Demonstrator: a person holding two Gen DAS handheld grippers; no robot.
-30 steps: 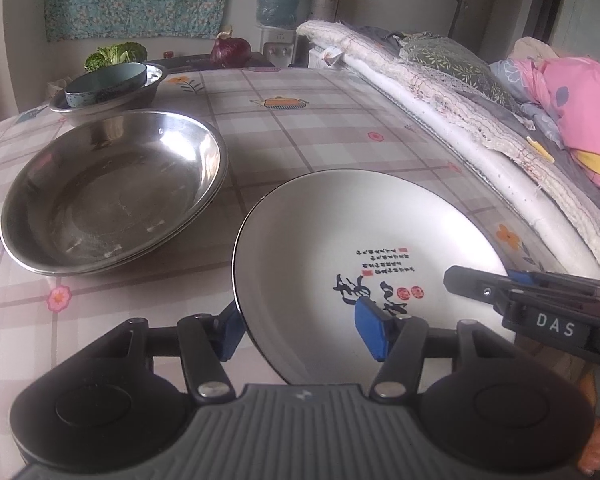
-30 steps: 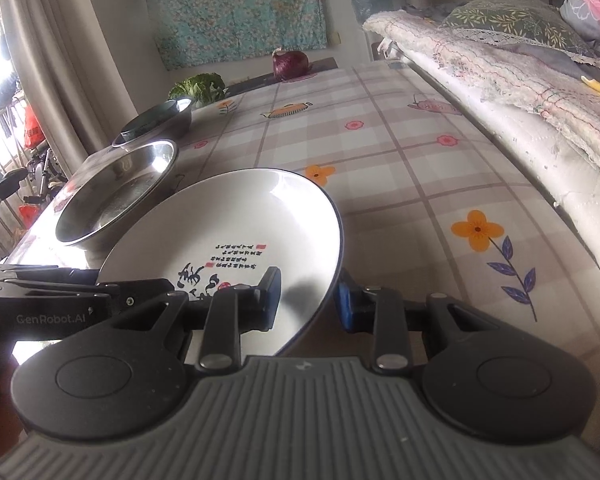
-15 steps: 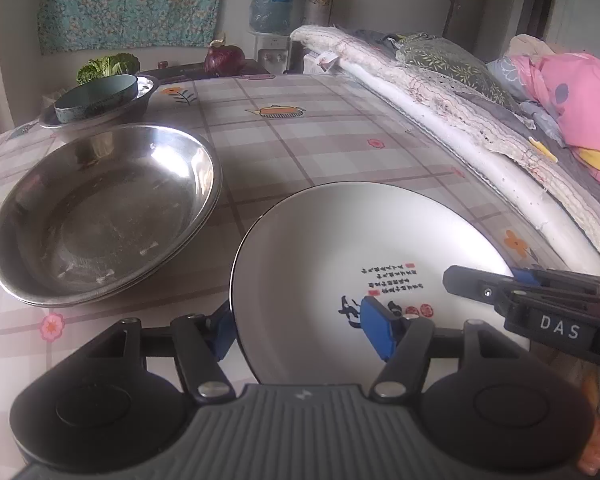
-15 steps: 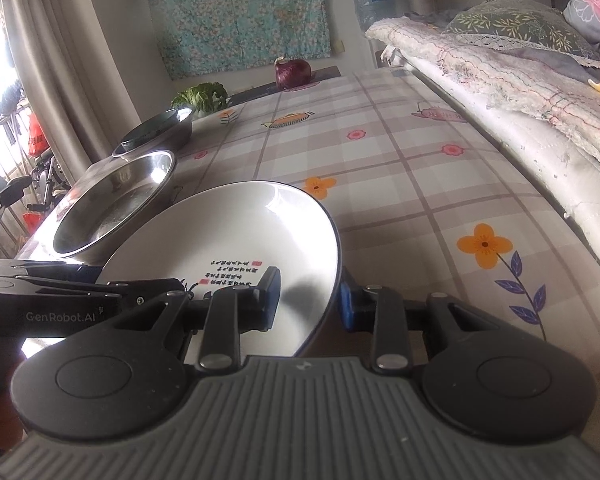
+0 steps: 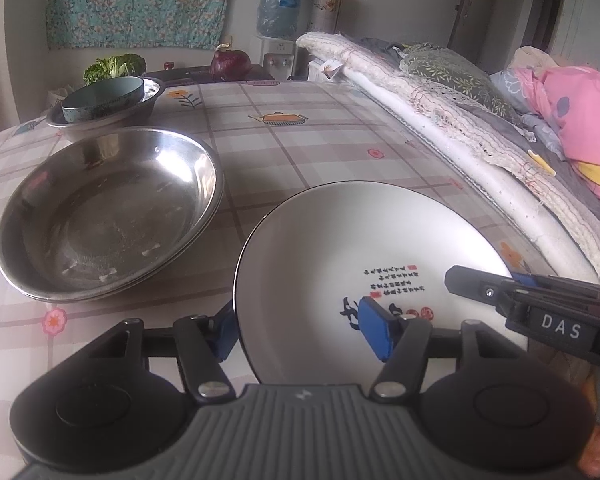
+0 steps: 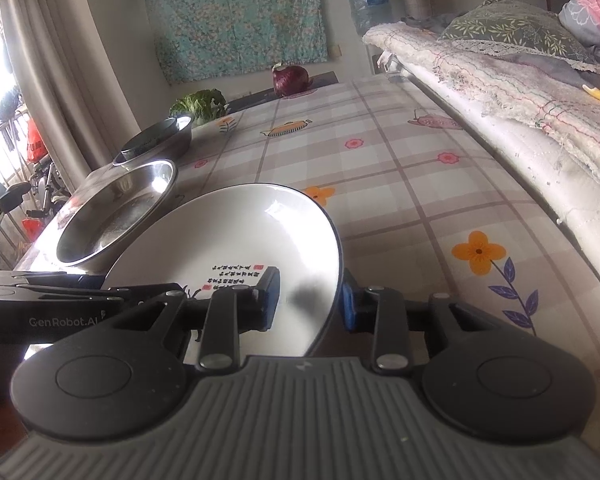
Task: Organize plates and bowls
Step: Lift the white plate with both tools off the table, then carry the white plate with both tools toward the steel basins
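A white plate (image 5: 352,248) with a dark rim and printed characters is held over the table; it also shows in the right wrist view (image 6: 235,236). My left gripper (image 5: 300,332) straddles its near left rim, one blue pad under, one on top. My right gripper (image 6: 310,298) straddles its right rim the same way. A wide steel plate (image 5: 103,212), stacked on another, lies left of the white plate and shows in the right wrist view (image 6: 115,212). Behind it a teal bowl (image 5: 103,96) sits in a steel bowl (image 5: 111,118).
The table wears a checked flowered cloth (image 5: 308,136). A rolled quilt and bedding (image 5: 460,120) run along its right edge. A red onion (image 5: 229,64), greens (image 5: 113,66) and a water bottle (image 5: 277,8) stand at the far end.
Both grippers and the white plate have drawn back and risen slightly; the plate looks smaller and farther from the steel plate. The grips have not changed.
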